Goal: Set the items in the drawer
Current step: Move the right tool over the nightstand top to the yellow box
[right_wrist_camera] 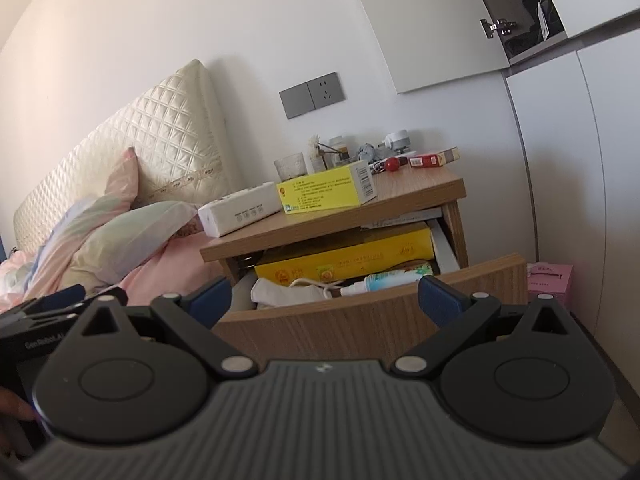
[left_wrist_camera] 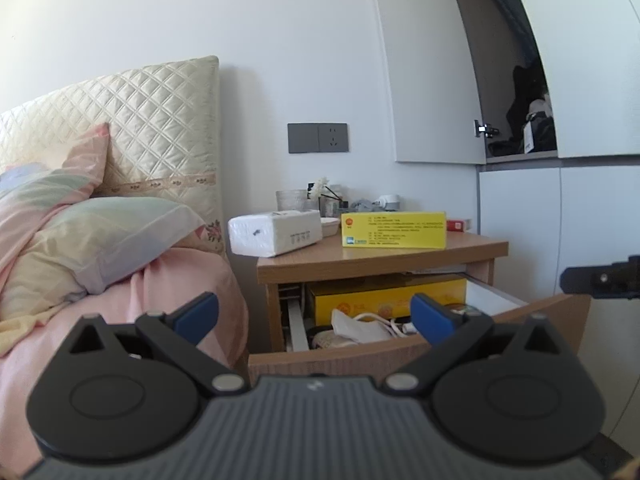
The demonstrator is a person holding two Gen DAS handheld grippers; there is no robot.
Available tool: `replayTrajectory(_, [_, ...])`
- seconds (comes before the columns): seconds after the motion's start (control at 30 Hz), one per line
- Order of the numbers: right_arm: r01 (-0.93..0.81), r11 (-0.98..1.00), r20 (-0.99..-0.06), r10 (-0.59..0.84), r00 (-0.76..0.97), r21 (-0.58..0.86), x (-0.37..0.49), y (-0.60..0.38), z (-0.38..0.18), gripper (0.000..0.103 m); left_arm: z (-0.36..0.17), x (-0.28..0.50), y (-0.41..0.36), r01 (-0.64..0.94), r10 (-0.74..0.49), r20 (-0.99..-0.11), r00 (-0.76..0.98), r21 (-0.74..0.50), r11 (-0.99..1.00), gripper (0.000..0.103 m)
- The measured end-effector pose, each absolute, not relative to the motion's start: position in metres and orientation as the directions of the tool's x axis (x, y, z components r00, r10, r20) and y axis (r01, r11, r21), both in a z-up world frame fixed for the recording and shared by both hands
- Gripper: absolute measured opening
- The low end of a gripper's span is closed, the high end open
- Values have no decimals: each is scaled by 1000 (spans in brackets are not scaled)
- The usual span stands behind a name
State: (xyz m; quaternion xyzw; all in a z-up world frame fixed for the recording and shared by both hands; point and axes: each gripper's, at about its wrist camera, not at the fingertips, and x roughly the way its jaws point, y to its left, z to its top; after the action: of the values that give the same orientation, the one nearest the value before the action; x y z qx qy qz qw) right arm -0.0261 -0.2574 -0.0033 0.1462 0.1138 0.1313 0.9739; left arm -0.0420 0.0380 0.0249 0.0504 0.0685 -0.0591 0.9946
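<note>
Both hand-held grippers are hovering wide open and empty before a bedside table. In the left wrist view, the left gripper is filling the bottom of the frame, its blue fingertips spread well apart. Just beyond them, at lower centre, the open drawer is showing its wooden front. In the right wrist view, the right gripper is likewise spread across the bottom, with the same drawer directly ahead at centre.

Inside the drawer, a large yellow carton is lying at the back. In front of it are a white cloth with a cable and a small spray bottle.

Farther on, above the drawer, the likely next item is standing on the tabletop: a yellow medicine box, resting on its long edge with its long axis running left to right across the frame. It is lying up and ahead of both grippers, slightly right of centre in the left view and nearly centred as the same yellow medicine box in the right view. Neither gripper is clearly the nearer. A white tissue pack is sitting just left of it; a red cigarette pack is lying behind, near the wall.
</note>
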Motion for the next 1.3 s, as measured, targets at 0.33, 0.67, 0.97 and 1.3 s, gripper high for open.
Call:
replayTrajectory(0.33, [-233,945,-175,276,945,230,-17,-252,9,102,24,-46,41,137,-125,-171,977,58,989,103])
replayTrajectory(0.67, [-341,938,-245,347,905,70,81,-236,89,101,27,-49,57,166,-173,-218,961,-53,985,103])
replayTrajectory(0.97, [-512,858,-503,428,751,-33,224,-175,135,101,32,-59,51,219,-223,-172,960,-38,975,103])
replayTrajectory(1.3, [-541,839,-678,369,636,-50,320,-159,128,98,26,-60,46,226,-232,-196,953,-50,973,103])
